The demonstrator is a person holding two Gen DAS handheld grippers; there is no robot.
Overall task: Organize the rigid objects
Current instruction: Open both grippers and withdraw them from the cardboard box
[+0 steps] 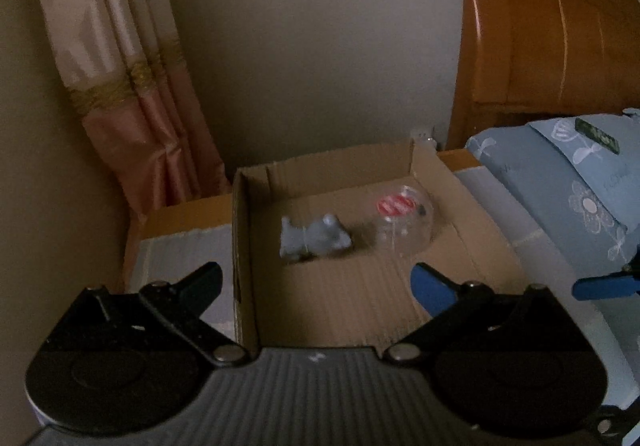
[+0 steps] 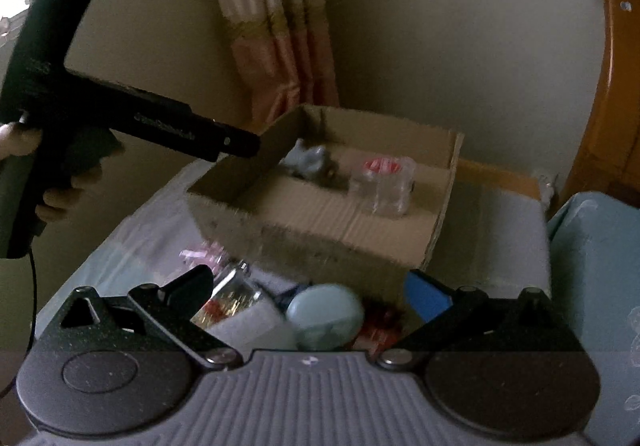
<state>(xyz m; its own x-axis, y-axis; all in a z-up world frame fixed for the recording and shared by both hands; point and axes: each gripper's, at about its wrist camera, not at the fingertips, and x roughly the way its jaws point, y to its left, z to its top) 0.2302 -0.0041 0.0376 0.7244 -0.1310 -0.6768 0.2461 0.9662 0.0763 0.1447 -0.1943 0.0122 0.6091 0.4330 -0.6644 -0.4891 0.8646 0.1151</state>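
Note:
An open cardboard box (image 1: 360, 298) sits on the bed; it also shows in the right wrist view (image 2: 320, 242). Inside lie a grey-blue toy figure (image 1: 312, 240) (image 2: 310, 160) and a clear plastic jar with a red label (image 1: 404, 220) (image 2: 382, 184). My left gripper (image 1: 316, 282) is open and empty, above the box's near left corner. My right gripper (image 2: 308, 288) is open and empty, over a pile in front of the box: a pale green round object (image 2: 324, 316), a glass bottle (image 2: 232, 296) and red pieces (image 2: 378, 326).
The left gripper's black body (image 2: 80, 106), held by a hand, reaches toward the box's left wall. A blue floral pillow (image 1: 576, 190) lies right of the box. A wooden headboard (image 1: 540, 38) and a pink curtain (image 1: 132, 86) stand behind.

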